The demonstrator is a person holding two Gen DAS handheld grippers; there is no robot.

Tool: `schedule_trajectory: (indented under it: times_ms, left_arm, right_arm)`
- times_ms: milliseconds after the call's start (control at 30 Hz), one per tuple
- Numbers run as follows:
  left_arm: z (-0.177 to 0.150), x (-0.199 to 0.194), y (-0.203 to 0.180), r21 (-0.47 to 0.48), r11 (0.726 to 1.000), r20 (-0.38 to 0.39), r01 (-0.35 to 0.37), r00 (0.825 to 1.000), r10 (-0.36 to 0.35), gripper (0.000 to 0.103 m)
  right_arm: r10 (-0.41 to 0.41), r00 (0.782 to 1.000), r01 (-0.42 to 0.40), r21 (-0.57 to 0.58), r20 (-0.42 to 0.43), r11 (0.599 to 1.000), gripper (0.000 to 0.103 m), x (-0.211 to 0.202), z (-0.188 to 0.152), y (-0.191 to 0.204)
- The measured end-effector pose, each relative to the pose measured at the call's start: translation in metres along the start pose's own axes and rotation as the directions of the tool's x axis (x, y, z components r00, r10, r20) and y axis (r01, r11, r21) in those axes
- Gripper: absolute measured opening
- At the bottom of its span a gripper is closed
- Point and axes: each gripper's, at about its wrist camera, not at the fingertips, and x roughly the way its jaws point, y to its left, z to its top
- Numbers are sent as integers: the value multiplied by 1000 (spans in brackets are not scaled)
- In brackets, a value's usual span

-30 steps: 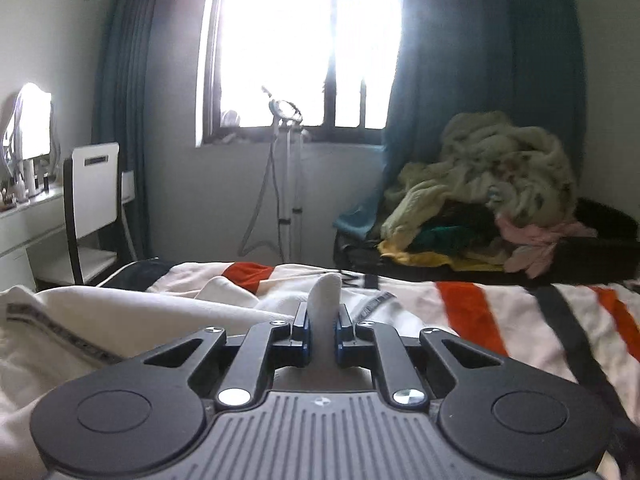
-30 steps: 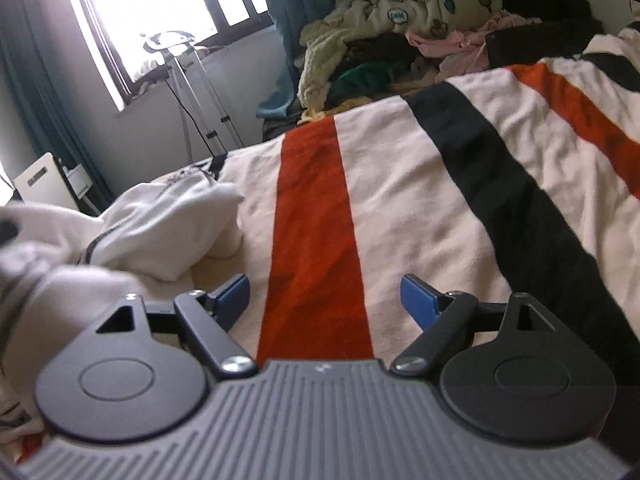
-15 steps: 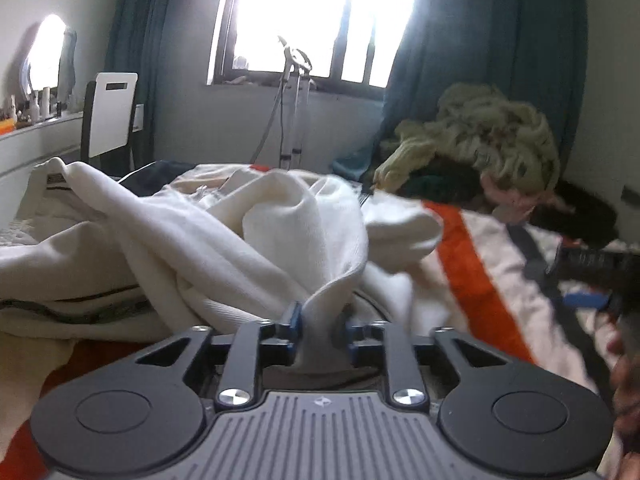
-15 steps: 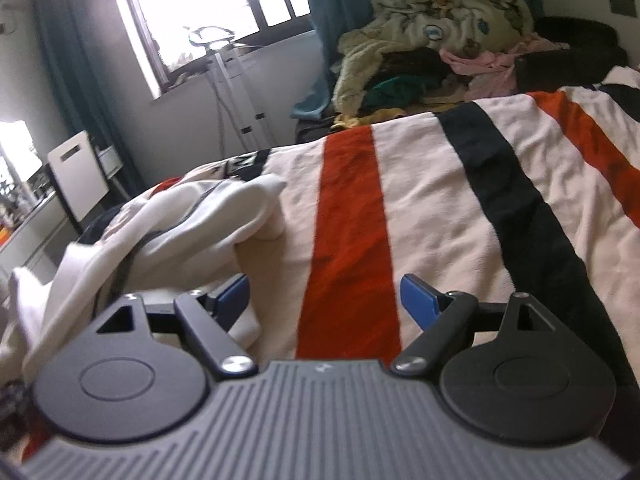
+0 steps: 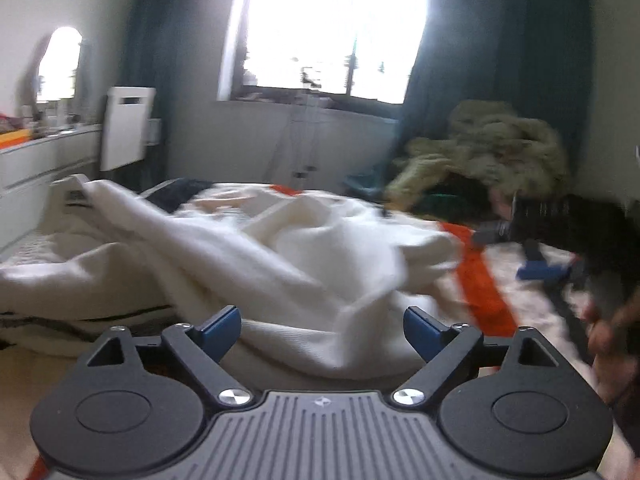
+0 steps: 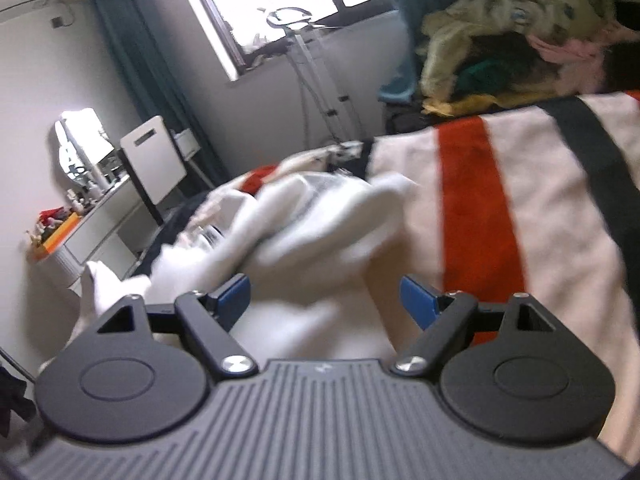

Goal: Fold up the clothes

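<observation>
A crumpled white garment (image 5: 280, 256) with a dark trim line lies heaped on the striped bed cover (image 5: 480, 288). My left gripper (image 5: 322, 326) is open just in front of the heap, its jaws wide apart and empty. The garment also shows in the right wrist view (image 6: 312, 216), left of the red stripe (image 6: 476, 208). My right gripper (image 6: 325, 298) is open and empty, low over the garment's near edge. It appears in the left wrist view (image 5: 536, 256) at the right, blurred, with the hand that holds it.
A pile of clothes (image 5: 492, 148) sits beyond the bed at the right. A white chair (image 5: 126, 128) and a dressing table with a mirror (image 5: 60, 64) stand at the left. A metal stand (image 6: 304, 40) is under the window.
My left gripper has let go of the white garment and opened; the cloth has dropped onto the bed. My right gripper has swung left toward the garment, still open.
</observation>
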Motion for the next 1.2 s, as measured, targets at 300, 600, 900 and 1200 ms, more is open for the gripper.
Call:
schedule_trajectory:
  times_ms: [300,600,900,1200]
  left_arm:
    - [-10,45,13,-95,988,20,121,993,-120,93]
    - [-24,59,23,-131,962,84,239,970,-229,94]
    - [-23,44,35,-194,933,156,304,948,-277,94]
    - [-19,4,29,-193,914,213,357,925,-316,95]
  right_arm:
    - [-26,988,25,-11,-154,1000,78,174,69,50]
    - [-192,958,161,-158,-213,974,7,269,66,65]
    - [-125,963,129,-3,237,992,5,119,144,31]
    - [-227,825,46,340,517,939,5,-91,126,-105]
